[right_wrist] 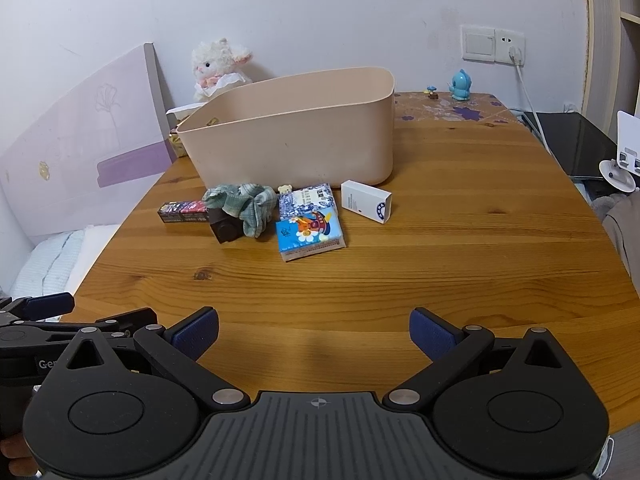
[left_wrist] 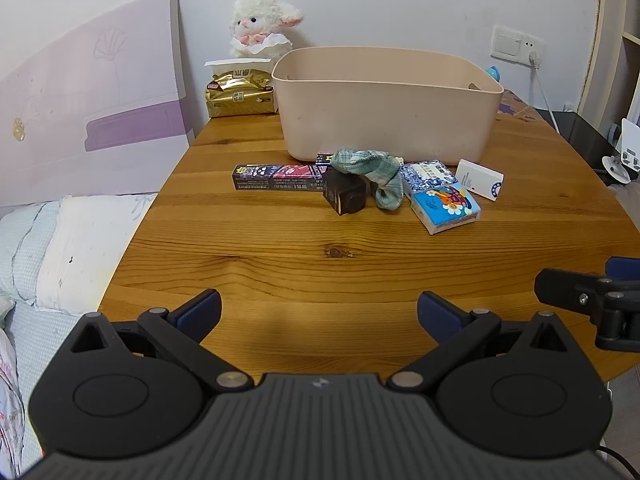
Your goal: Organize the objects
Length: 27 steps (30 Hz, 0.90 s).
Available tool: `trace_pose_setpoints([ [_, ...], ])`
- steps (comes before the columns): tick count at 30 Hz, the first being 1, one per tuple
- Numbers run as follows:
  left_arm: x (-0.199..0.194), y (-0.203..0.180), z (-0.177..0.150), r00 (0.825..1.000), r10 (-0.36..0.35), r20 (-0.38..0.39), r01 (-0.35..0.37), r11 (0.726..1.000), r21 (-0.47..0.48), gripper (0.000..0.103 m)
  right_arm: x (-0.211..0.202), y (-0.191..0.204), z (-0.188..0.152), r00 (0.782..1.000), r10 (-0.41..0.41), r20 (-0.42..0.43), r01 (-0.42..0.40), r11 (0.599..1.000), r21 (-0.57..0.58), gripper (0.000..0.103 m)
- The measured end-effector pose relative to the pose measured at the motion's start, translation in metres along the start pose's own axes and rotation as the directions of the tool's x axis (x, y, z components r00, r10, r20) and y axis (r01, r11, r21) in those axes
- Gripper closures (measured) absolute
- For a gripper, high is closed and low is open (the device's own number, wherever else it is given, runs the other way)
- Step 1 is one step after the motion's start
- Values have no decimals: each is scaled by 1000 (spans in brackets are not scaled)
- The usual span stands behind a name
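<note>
The wooden table [left_wrist: 280, 240] has bare room at its near edge. The beige bin [left_wrist: 384, 116] stands far back, the small boxes and green cloth [left_wrist: 372, 172] just before it. The left gripper [left_wrist: 319, 312] and right gripper [right_wrist: 314, 334] are both spread wide, holding nothing.

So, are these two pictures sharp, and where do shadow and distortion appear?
Left wrist view: sharp, table edges bowed by fisheye, soft shadow ahead of the left gripper. Right wrist view: equally sharp, dark corners, similar shadow ahead of the right gripper, bin evenly lit.
</note>
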State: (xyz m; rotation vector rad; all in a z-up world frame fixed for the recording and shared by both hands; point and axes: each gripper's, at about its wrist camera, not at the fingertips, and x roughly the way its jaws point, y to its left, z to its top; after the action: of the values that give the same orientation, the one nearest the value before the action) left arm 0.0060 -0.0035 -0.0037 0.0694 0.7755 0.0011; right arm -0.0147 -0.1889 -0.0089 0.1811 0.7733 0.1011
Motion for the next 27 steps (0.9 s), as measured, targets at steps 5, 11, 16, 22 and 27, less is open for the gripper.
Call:
trace_pose_setpoints([
  [5,-1,0,1,1000,-1,8,1,1000,0,0,0,0,1,1000,-1,4,1,1000,-4,0],
  [11,0,0,1,1000,-3,7,3,1000,1,0,-1,2,3,1000,-23,11,23,999,-23,0],
  [16,2,3,2,1000,-1,7,1,1000,-4,0,2,1,6,1000,-20,7,20,999,-25,0],
  [22,11,6,10,1000,-11,0,11,1000,-1,0,6,0,10,999,-31,19,31,999,-43,0],
  [27,23,5,19,1000,29,1,-29,999,34,0,17,-5,16,999,-32,17,33,999,-40,0],
])
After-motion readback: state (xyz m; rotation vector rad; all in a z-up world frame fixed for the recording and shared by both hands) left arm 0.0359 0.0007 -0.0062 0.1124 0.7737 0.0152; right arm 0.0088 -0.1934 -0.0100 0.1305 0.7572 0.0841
